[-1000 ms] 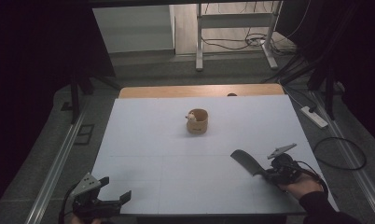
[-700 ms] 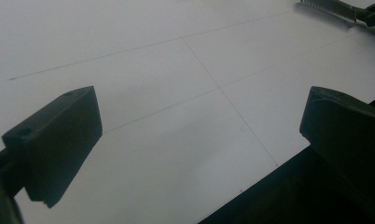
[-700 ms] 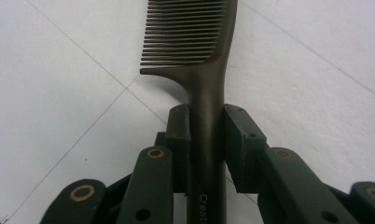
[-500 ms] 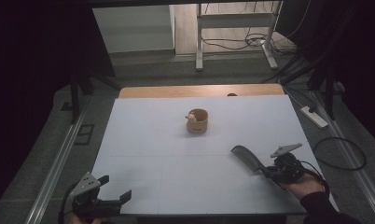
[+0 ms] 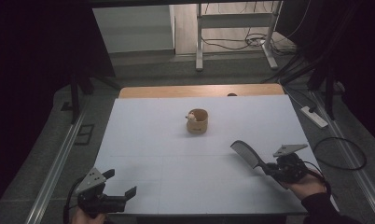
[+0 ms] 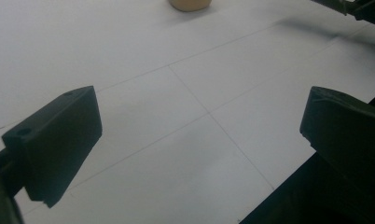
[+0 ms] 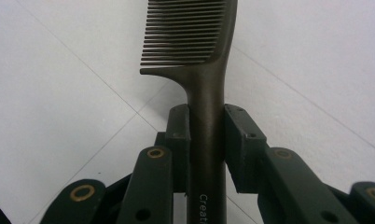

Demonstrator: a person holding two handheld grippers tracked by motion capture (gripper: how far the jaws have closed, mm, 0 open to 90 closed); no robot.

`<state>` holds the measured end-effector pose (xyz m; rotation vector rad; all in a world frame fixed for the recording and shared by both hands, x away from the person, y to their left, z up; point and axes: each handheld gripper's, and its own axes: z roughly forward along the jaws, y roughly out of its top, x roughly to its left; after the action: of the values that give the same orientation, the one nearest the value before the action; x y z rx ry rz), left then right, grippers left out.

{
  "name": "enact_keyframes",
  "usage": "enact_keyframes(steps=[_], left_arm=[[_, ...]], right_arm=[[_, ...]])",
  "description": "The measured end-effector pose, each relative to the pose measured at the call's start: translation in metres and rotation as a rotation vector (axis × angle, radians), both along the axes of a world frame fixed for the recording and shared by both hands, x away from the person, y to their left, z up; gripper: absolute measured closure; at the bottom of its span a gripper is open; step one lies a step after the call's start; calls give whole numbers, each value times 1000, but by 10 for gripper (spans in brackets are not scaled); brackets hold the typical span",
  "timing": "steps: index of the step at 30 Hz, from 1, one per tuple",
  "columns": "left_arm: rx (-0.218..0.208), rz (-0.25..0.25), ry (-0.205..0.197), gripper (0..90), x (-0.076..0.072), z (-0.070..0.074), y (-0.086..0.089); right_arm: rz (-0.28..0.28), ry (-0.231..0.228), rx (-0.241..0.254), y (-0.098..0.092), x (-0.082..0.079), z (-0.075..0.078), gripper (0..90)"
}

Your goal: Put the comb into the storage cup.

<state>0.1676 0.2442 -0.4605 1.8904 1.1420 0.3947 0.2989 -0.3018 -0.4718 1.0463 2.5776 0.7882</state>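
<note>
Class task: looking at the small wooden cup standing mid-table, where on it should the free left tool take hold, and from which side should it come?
Grip the cup across its round wall, low down, coming level from the near left where the open left tool waits. It stands upright with bare table around it. Something small sits at its rim on the left, so a top-down rim pinch looks riskier.

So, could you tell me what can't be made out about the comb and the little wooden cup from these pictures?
- Comb: its tip is cut off by the top edge of the right gripper view; the print on its handle is cut off by the bottom edge.
- Wooden cup: the pale thing at its rim is too small in the high view to identify; in the left gripper view the top edge cuts off all but its base.
</note>
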Motion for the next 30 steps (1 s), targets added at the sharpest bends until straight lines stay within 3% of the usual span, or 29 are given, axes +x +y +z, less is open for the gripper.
enact_keyframes(steps=[19,30], left_arm=[[-13,-52,2,0,31,14,-22],[-49,-75,14,0,52,21,-34]], right_arm=[[13,-74,49,1,-7,10,724],[16,-101,80,4,-10,15,724]])
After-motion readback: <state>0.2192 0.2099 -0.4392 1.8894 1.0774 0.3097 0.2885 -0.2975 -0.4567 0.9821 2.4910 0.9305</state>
